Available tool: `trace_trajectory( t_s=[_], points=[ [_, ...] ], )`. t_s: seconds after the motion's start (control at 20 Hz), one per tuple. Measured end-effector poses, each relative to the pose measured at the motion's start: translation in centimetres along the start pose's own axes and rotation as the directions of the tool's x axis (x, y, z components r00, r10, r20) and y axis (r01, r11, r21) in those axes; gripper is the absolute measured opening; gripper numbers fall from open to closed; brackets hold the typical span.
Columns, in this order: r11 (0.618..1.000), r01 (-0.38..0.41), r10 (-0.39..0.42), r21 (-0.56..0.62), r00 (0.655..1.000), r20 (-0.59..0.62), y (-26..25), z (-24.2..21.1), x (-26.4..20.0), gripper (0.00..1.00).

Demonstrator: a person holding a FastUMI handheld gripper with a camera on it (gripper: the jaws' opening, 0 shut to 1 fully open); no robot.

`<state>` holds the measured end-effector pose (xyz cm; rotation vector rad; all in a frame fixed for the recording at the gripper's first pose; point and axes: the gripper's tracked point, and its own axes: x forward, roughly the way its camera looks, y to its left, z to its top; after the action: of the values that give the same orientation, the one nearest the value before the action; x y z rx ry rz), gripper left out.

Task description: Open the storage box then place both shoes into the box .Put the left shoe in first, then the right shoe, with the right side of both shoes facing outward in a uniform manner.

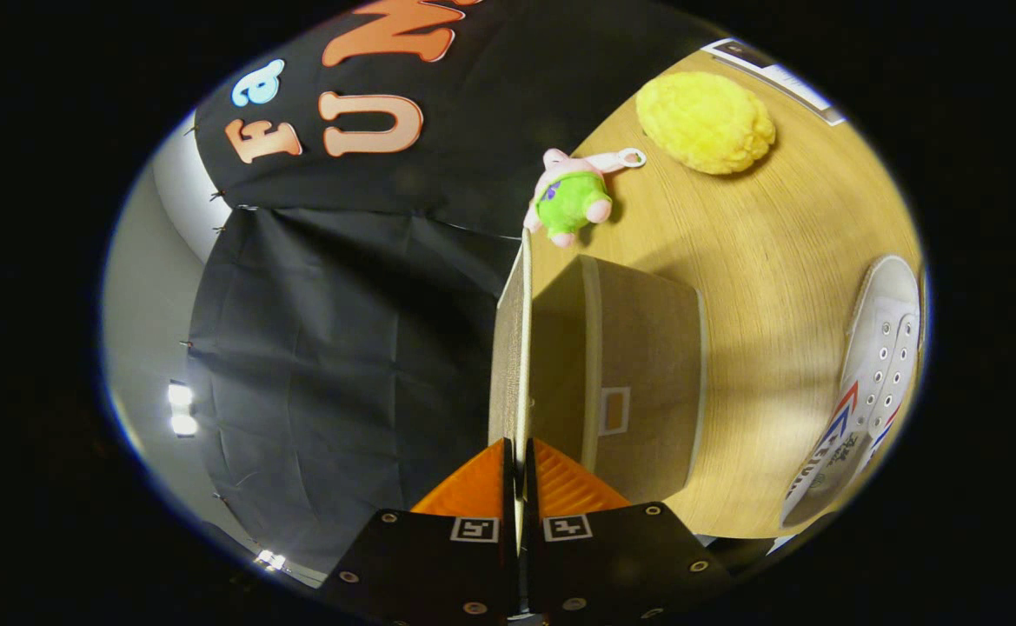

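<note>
Gripper: fingers pinching lid edge, raised off box. Shoe, plush on table.

Black cloth wall behind a light wooden table; bright lamps beside.

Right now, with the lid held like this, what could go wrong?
1. The gripper pinches only the thin edge of the lid, so the lid may slip out.
2. The lid stands open over the storage box; swinging it further could knock the plush toy just beyond it.
</note>
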<state>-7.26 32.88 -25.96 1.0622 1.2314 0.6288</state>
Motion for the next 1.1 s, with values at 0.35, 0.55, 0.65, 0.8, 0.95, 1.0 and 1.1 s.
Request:
trace_trajectory(
  t_s=[0.35, 0.55, 0.65, 0.8, 0.95, 1.0, 1.1],
  points=[
    [0.995, -0.02, 0.024, -0.097, 0.999, 0.039, 3.7, 2.0, -1.1, 0.02],
    [0.989, -0.067, 0.071, -0.129, 0.997, 0.029, 7.8, 1.7, -0.5, 0.02],
    [0.984, -0.069, 0.076, -0.166, 0.996, 0.037, 10.0, 1.7, 0.2, 0.03],
    [0.969, -0.088, 0.1, -0.229, 0.994, 0.038, 13.9, 0.6, 2.0, 0.05],
    [0.951, -0.083, 0.099, -0.297, 0.994, 0.04, 16.3, -0.4, 4.4, 0.07],
    [0.951, -0.072, 0.09, -0.301, 0.995, 0.045, 16.9, -0.7, 5.3, 0.07],
    [0.954, -0.058, 0.077, -0.295, 0.995, 0.055, 17.6, -0.7, 7.1, 0.08]
  ],
)
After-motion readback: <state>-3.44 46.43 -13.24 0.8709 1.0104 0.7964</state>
